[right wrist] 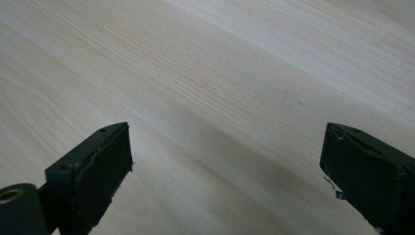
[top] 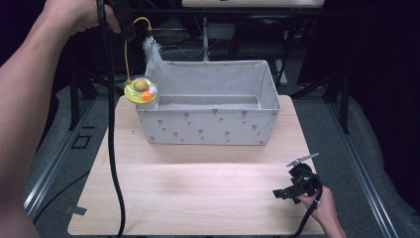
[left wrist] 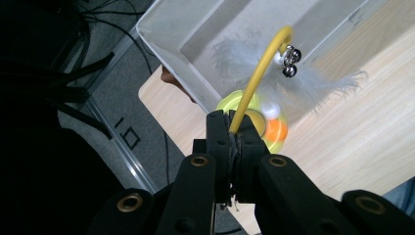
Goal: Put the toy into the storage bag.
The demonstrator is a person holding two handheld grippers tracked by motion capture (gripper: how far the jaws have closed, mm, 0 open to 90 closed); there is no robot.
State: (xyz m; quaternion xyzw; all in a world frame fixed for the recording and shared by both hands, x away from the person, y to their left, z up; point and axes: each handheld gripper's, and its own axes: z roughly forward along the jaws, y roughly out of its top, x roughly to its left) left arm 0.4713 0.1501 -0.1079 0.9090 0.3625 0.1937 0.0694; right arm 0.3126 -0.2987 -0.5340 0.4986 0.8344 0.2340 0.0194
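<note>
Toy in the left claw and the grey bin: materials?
Toy: glossy translucent yellow plastic base, likely rubbery yellow stalk, white feather tuft, small shiny metal bells. Bin: matte grey printed fabric, probably stiffened; its walls stand straight with soft edges.

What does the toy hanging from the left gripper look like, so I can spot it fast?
Start at the grey fabric bin at the back of the wooden table. At its left corner, the left gripper is shut on a yellow wand with a yellow-green disc toy dangling below. It stands out by the orange ball in the disc and the white feather with small bells.
</note>
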